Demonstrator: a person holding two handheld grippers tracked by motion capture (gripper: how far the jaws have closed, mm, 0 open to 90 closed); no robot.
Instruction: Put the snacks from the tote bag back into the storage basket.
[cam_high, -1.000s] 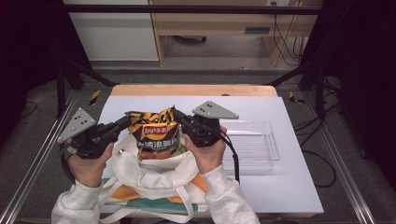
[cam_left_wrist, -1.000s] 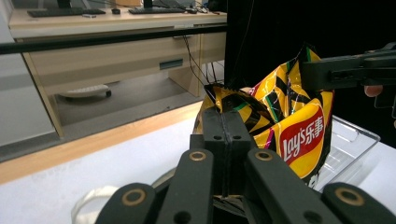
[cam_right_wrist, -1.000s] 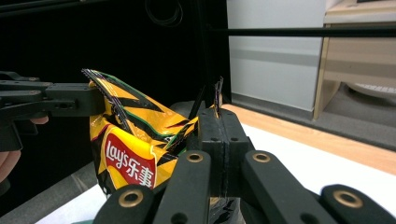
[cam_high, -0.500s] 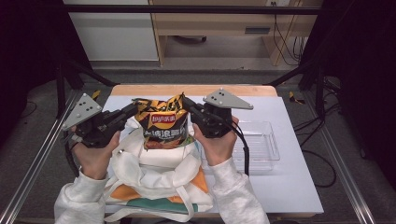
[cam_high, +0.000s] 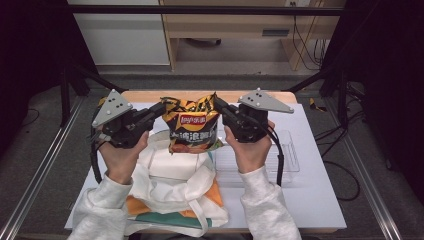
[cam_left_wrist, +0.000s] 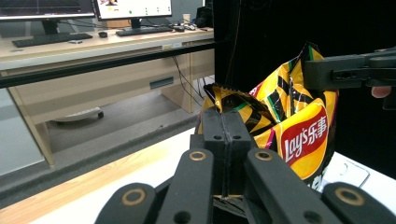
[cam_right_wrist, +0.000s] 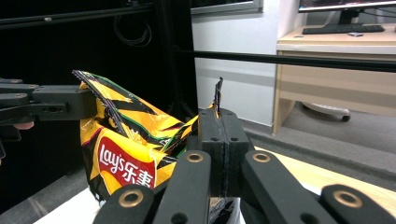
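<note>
A yellow and black Lay's chip bag (cam_high: 192, 125) hangs in the air above a white tote bag (cam_high: 175, 185) that lies on the table. My left gripper (cam_high: 162, 107) is shut on the bag's top left corner, and my right gripper (cam_high: 218, 104) is shut on its top right corner. In the left gripper view the closed jaws pinch the crimped edge of the chip bag (cam_left_wrist: 299, 126), with the right gripper (cam_left_wrist: 317, 74) across from it. In the right gripper view the chip bag (cam_right_wrist: 126, 149) stretches toward the left gripper (cam_right_wrist: 91, 105).
A clear plastic tray (cam_high: 285, 160) sits on the white table (cam_high: 315, 200) to the right of the tote bag. Black frame posts stand at both sides. Beyond the table's far edge are a wooden desk and cables on the floor.
Both grippers have lifted the chip bag higher and farther from the person, clear of the tote bag's opening. The grip on each corner is unchanged.
</note>
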